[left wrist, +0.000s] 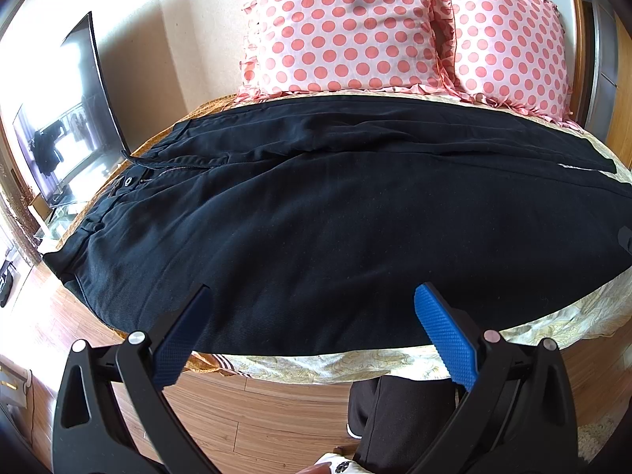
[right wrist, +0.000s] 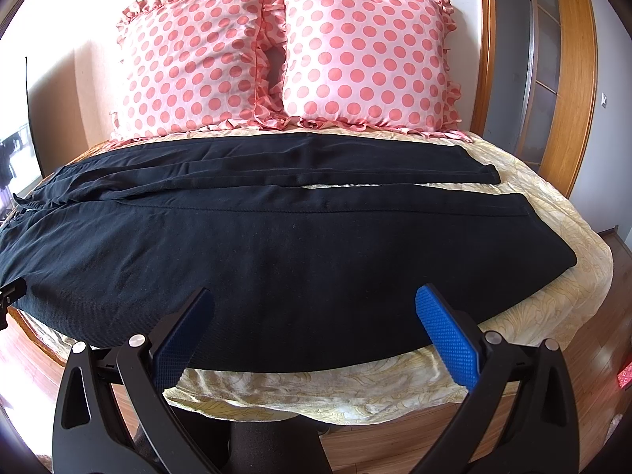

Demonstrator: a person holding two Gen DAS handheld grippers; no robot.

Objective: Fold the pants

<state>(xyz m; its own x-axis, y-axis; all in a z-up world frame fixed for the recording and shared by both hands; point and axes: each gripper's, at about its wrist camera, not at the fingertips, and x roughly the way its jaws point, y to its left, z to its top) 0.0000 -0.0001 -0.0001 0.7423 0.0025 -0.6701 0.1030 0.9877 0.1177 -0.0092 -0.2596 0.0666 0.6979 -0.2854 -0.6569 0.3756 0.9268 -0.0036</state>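
Black pants lie spread flat across the bed, waistband with zipper and button at the left, both legs running to the right. In the right wrist view the pants show two separate legs, hems at the right. My left gripper is open, held just above the near edge of the near leg toward the waist end. My right gripper is open, above the near edge of the same leg further toward the hem. Neither holds anything.
Two pink polka-dot pillows stand at the head of the bed. A yellowish patterned sheet covers the bed. A TV screen stands left. Wooden floor and my legs are below.
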